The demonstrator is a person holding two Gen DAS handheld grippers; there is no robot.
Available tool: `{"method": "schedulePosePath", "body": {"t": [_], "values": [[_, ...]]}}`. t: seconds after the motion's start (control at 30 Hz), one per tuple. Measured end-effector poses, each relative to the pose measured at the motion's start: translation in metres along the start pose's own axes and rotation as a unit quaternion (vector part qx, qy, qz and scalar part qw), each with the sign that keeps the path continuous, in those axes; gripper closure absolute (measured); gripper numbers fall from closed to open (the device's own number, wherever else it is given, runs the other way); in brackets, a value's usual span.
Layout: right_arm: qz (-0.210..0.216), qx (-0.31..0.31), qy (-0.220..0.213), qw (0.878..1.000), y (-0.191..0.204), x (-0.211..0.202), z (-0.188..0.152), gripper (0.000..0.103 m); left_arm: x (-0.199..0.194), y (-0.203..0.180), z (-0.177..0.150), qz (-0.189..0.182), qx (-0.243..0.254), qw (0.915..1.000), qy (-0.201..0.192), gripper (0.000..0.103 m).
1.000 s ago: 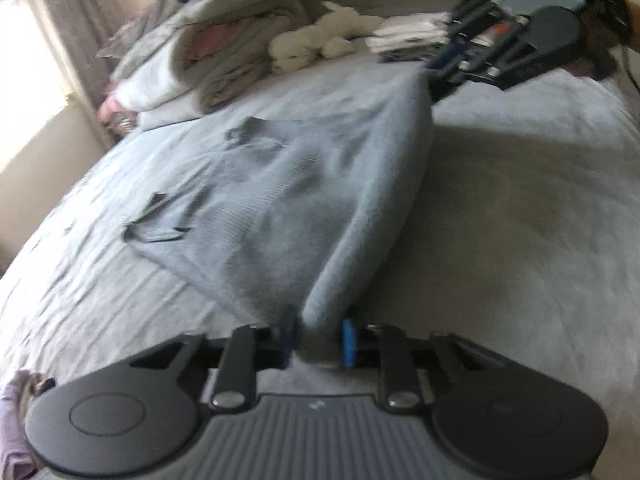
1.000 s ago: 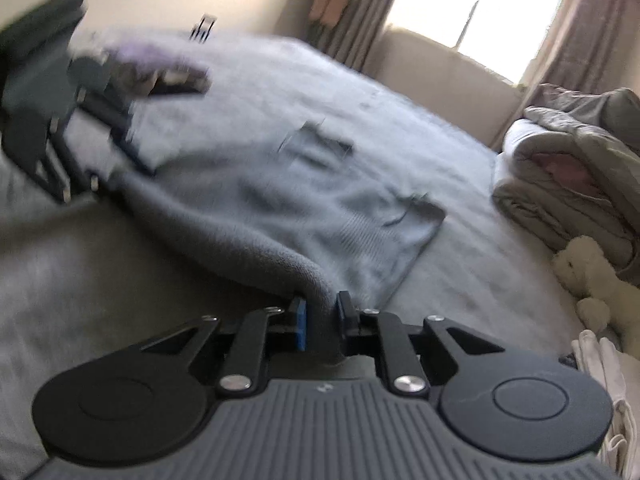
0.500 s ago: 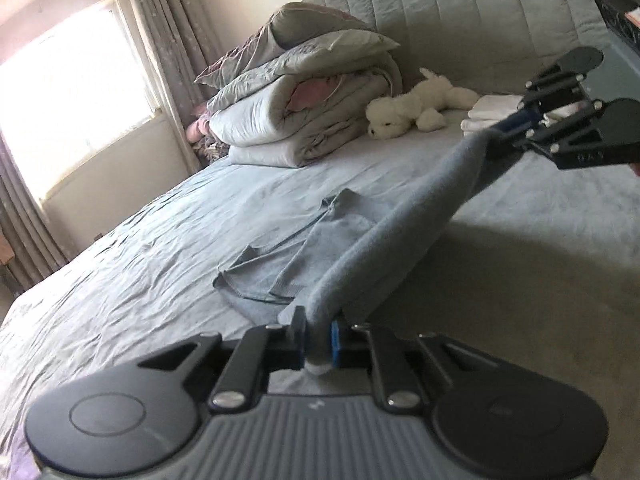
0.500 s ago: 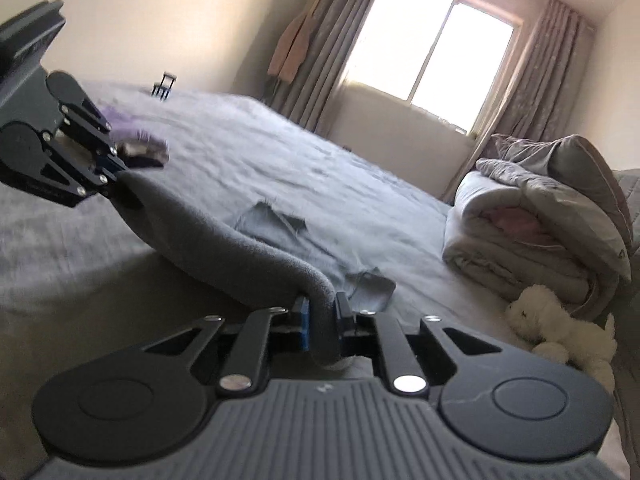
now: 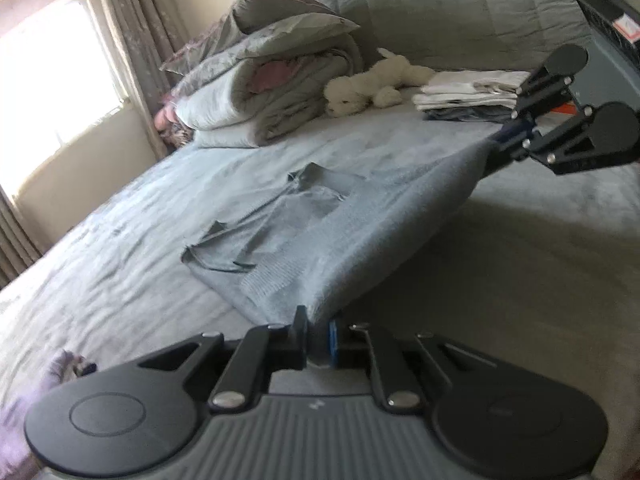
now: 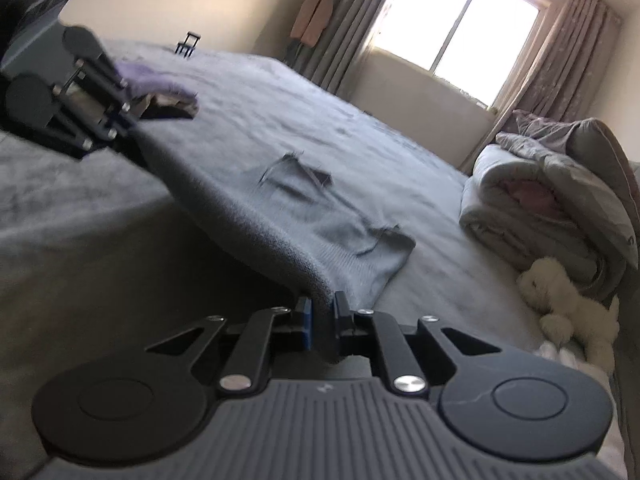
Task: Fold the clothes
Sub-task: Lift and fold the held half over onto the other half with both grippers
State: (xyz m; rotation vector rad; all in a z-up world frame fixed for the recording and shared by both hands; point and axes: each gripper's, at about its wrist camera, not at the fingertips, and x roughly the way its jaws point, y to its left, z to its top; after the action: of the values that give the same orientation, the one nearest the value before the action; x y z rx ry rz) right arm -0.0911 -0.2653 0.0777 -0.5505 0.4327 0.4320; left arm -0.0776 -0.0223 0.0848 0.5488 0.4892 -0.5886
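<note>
A grey knit garment [image 5: 340, 232] lies partly on the grey bed [image 5: 120, 280], with its near edge lifted and stretched between both grippers. My left gripper [image 5: 316, 328] is shut on one end of that edge, low in the left wrist view. My right gripper [image 5: 500, 140] pinches the other end at the upper right. In the right wrist view, the right gripper [image 6: 320, 312] clamps the garment [image 6: 312, 224], and the left gripper [image 6: 132, 130] holds it at the upper left. The far part, with sleeves or openings, rests flat on the bed.
A folded duvet with pillows [image 5: 272, 92] is piled by the headboard, with a white plush toy [image 5: 372, 88] and a stack of folded clothes [image 5: 468, 96] beside it. A purple garment [image 6: 156, 84] lies near the bed's foot. A bright window [image 6: 452, 28] sits behind curtains.
Both grippers have kept hold of the garment. Since half a second ago the held edge has come lower, and the cloth now spreads wider instead of hanging as a narrow roll.
</note>
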Motion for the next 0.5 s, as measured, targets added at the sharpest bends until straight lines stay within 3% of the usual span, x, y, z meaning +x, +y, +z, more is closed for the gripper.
{"method": "schedulePosePath", "body": {"t": [0.2, 0.4, 0.5], "values": [[0.011, -0.006, 0.013, 1.000, 0.031, -0.040, -0.019, 0.093, -0.047, -0.048, -0.018, -0.019, 0.021, 0.9994, 0.019, 0.094], [0.009, 0.014, -0.021, 1.000, 0.051, -0.108, -0.020, 0.093, -0.114, -0.057, -0.019, -0.026, -0.035, 0.9986, -0.029, 0.094], [0.001, 0.015, -0.036, 0.999, 0.051, -0.124, -0.012, 0.093, -0.110, -0.047, -0.009, -0.010, -0.047, 0.9981, -0.038, 0.094]]}}
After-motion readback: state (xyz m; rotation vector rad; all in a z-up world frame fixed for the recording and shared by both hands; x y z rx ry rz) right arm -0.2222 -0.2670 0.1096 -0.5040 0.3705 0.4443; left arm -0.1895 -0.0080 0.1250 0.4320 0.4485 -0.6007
